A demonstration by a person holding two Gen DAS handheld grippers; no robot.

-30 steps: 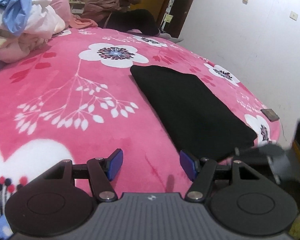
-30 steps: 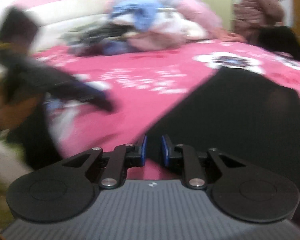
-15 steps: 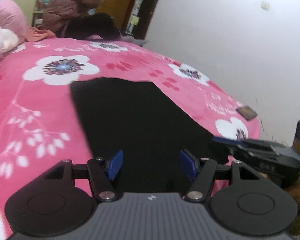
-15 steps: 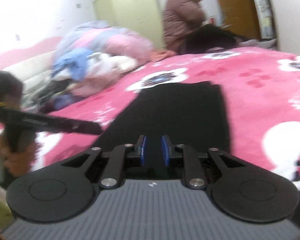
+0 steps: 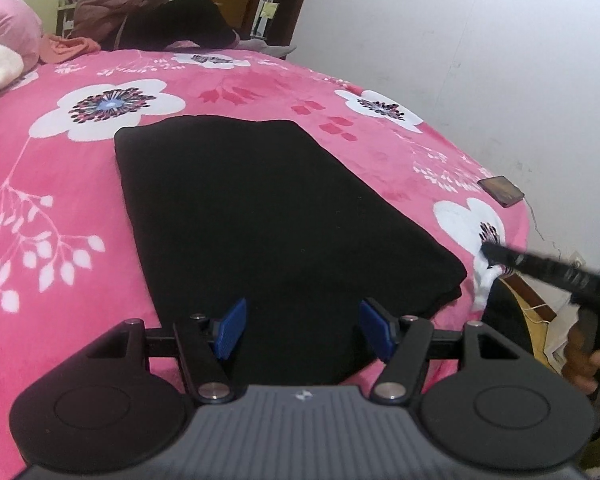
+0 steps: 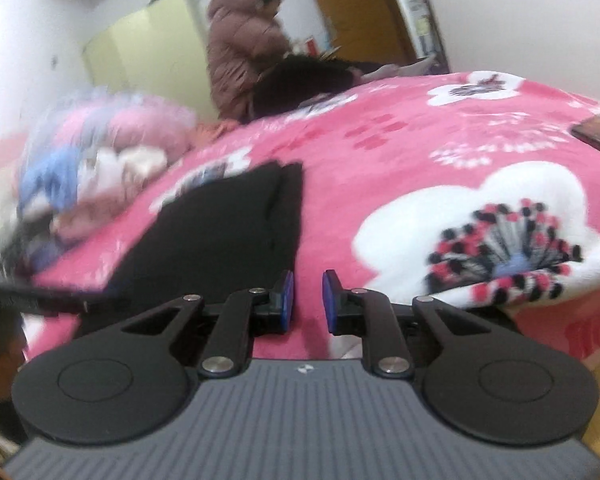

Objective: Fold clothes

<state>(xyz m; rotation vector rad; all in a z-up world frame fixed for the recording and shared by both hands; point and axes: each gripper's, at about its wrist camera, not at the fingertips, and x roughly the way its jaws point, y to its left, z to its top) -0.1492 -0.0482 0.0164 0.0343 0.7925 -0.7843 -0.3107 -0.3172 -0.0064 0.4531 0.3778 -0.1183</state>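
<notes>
Folded black knit garment [image 5: 268,216], a flat matte rectangle, lies on the bed, long axis running from the near edge away toward the far side, near end draped over the bed edge. From the right wrist view a layered fold line shows along its right side [image 6: 236,232]. Under it is a fuzzy pink fleece blanket with white flowers [image 5: 112,108]. Left gripper [image 5: 303,326] hovers over the near end of the garment, blue-padded fingers [image 5: 230,326] spread wide, gripping nothing. Right gripper [image 6: 305,300] sits just right of the garment over pink blanket, fingers slightly apart, empty. Small dark flat rectangular object [image 5: 501,191] lies at the right bed edge. Blurry pile of pastel clothes [image 6: 100,168] at far left. Person in a puffy brown jacket [image 6: 244,48] sits at the far side.
</notes>
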